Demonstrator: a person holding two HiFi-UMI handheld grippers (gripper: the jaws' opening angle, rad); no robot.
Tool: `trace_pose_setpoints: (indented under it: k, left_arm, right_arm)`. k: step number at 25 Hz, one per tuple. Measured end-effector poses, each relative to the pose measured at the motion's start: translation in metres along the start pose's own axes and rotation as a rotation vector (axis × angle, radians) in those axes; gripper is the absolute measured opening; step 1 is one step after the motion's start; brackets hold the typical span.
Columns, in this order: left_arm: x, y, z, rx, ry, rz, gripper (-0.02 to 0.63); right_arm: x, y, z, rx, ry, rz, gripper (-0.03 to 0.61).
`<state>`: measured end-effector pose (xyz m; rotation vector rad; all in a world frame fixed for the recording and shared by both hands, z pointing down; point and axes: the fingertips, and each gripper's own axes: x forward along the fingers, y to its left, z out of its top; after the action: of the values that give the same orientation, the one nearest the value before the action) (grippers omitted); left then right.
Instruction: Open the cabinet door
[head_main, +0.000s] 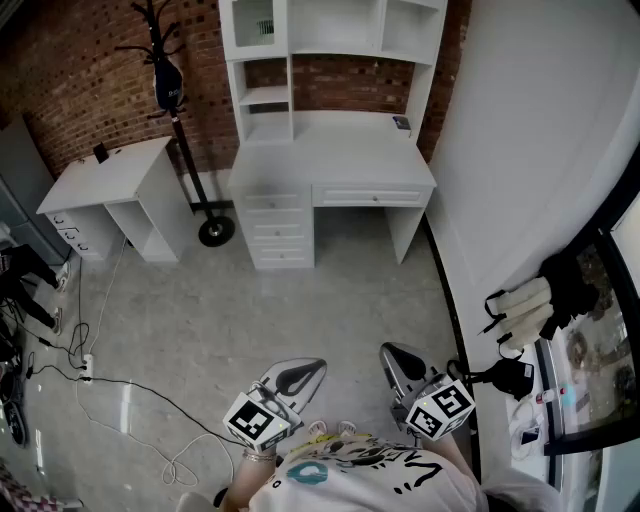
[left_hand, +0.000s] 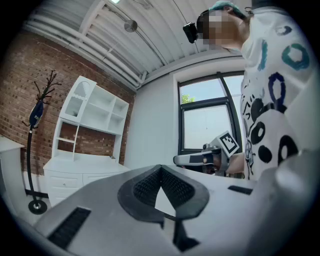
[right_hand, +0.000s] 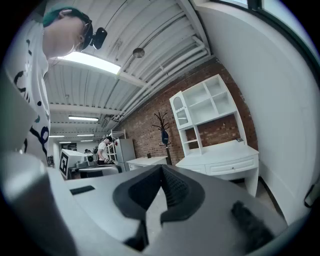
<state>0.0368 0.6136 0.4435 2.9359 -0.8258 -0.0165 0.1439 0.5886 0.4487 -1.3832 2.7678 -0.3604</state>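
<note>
Grey hand-held left gripper (head_main: 300, 376), jaws pressed together, empty; grey right gripper (head_main: 400, 359) likewise. Well apart: white wooden desk with shelved hutch (head_main: 330, 170), small glazed cabinet door (head_main: 255, 24).

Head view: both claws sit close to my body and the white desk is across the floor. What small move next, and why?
Probably step forward toward the white desk. The left claw and right claw are shut, empty and well short of it, with open floor between. The cabinet door, seemingly at the hutch's upper left, looks out of reach from here.
</note>
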Motion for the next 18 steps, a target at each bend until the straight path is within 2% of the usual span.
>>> trace_pose_setpoints:
  k: [4, 9, 15, 18]
  left_arm:
    - [0.003, 0.005, -0.006, -0.037, 0.031, 0.032, 0.015]
    - [0.004, 0.023, 0.008, 0.010, -0.014, 0.133, 0.015]
    - [0.004, 0.032, 0.005, 0.000, 0.003, 0.101, 0.015]
    - [0.003, 0.026, 0.001, 0.000, 0.026, 0.011, 0.015]
  right_arm:
    - [-0.004, 0.004, 0.009, -0.014, -0.005, 0.038, 0.027]
    - [0.003, 0.006, 0.005, 0.003, 0.018, 0.108, 0.026]
    - [0.016, 0.012, 0.009, 0.014, -0.001, 0.144, 0.028]
    - [0.025, 0.019, 0.008, 0.029, -0.005, 0.170, 0.028]
